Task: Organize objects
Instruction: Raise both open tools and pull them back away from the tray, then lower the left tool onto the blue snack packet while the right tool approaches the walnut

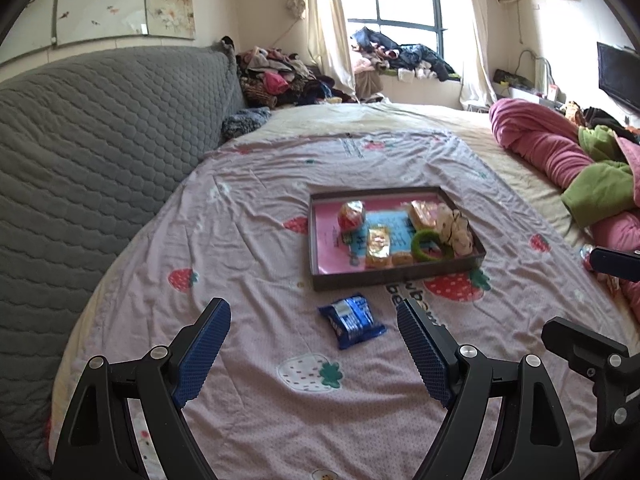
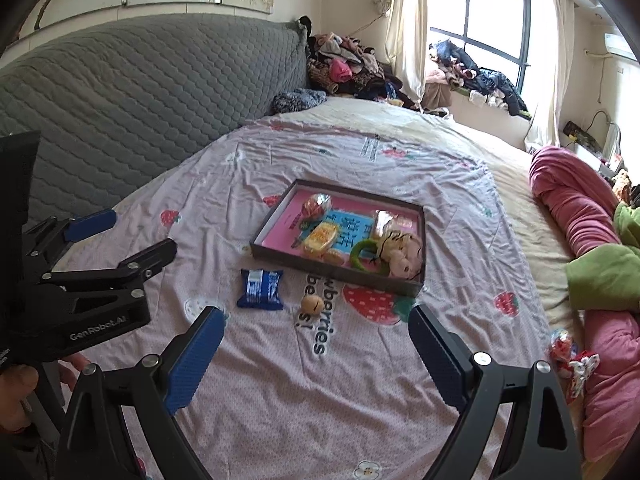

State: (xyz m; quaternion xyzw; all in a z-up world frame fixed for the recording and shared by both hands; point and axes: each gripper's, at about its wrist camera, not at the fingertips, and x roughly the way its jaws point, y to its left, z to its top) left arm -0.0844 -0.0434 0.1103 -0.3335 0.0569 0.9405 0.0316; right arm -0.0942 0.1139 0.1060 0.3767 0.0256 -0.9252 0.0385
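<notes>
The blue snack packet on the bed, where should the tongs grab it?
Probably across its puffy middle, coming down from above. The blue snack packet lies flat on the sheet, clear of the box, with crimped ends too thin to pinch well. The left tongs hang open nearest it.

Beside the dark brown tray (image 2: 336,274) with its pink and blue liner lies a blue packet (image 2: 260,289) with white print; a tan bell (image 2: 312,303) sits just beside that. In the tray: a green ring (image 1: 432,246), a red and gold ball (image 1: 351,216). Under the tray, a lilac sheet (image 1: 256,216) with red strawberries
</notes>
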